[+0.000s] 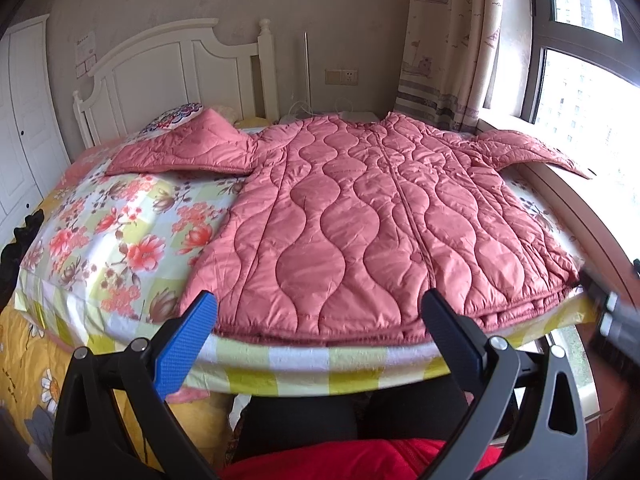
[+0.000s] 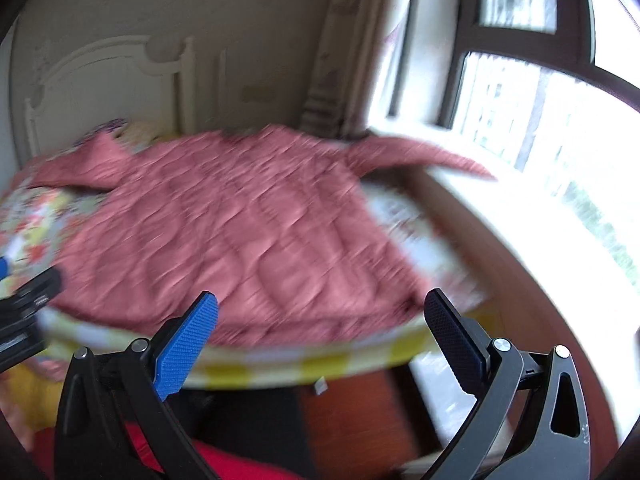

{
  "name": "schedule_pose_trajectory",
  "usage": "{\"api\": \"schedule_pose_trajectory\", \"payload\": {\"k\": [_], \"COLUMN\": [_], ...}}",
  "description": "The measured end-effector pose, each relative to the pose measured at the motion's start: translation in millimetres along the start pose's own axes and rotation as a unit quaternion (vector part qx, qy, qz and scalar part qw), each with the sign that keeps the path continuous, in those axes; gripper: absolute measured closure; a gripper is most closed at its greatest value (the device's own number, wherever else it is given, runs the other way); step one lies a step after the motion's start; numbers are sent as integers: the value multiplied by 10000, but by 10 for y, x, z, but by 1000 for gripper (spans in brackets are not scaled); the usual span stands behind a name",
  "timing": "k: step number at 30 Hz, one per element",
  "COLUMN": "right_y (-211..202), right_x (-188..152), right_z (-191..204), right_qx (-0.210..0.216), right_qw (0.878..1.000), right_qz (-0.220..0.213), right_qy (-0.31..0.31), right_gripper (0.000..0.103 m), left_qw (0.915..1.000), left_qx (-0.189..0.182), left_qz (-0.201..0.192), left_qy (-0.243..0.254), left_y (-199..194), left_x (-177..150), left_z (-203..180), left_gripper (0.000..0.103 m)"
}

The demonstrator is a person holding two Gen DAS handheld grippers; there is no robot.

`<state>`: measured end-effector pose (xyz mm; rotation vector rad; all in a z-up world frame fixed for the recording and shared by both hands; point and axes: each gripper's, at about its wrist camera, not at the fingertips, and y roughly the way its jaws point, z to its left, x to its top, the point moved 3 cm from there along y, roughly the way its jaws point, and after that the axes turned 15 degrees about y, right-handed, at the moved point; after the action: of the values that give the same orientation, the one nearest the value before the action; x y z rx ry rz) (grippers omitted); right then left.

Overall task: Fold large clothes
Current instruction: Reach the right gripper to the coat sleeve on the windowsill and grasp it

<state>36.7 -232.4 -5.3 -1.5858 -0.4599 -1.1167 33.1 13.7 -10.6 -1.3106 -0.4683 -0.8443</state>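
The quilted jacket (image 1: pixel 360 216) is dusty rose pink, stitched all over in wavy lines. Beneath the jacket, the bedsheet (image 1: pixel 116 236) carries coral and brown flowers on pale green and white checks, with yellow-green and white blocks along its edge. Behind the jacket stands a white headboard (image 1: pixel 172 68); to the right of it hangs a cream curtain (image 1: pixel 448 40) printed with boats and grey stripes. Each gripper has one blue finger (image 1: pixel 188 344) and one black finger (image 1: pixel 452 332).
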Motion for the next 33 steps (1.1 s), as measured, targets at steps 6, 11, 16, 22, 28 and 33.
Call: {"api": "schedule_pose_trajectory", "payload": {"k": [6, 11, 16, 22, 28, 33], "right_y": [740, 1703, 2425, 3206, 3667, 3781], "right_x": [832, 1342, 1522, 1676, 1774, 1786], "right_z": [-562, -994, -1118, -1207, -1202, -1078], "right_qx": [735, 1059, 1167, 1194, 882, 747], "right_qw": [9934, 9736, 9572, 9321, 9307, 9409], "right_qz": [256, 949, 1291, 1580, 1662, 1598], "right_qy": [841, 1788, 2313, 3032, 3137, 2890], "right_gripper": [4, 4, 4, 4, 9, 11], "left_qw": [9999, 9998, 9999, 9999, 9992, 9989], "left_qx": [-49, 42, 85, 79, 218, 196], "left_qz": [-83, -161, -95, 128, 321, 421], "left_qy": [57, 80, 84, 15, 25, -58], "left_y": [255, 553, 920, 1406, 1734, 1882], "left_x": [394, 769, 1034, 1202, 1233, 1214], "left_z": [-35, -50, -26, 36, 103, 141], "left_gripper": [2, 2, 2, 2, 2, 2]}}
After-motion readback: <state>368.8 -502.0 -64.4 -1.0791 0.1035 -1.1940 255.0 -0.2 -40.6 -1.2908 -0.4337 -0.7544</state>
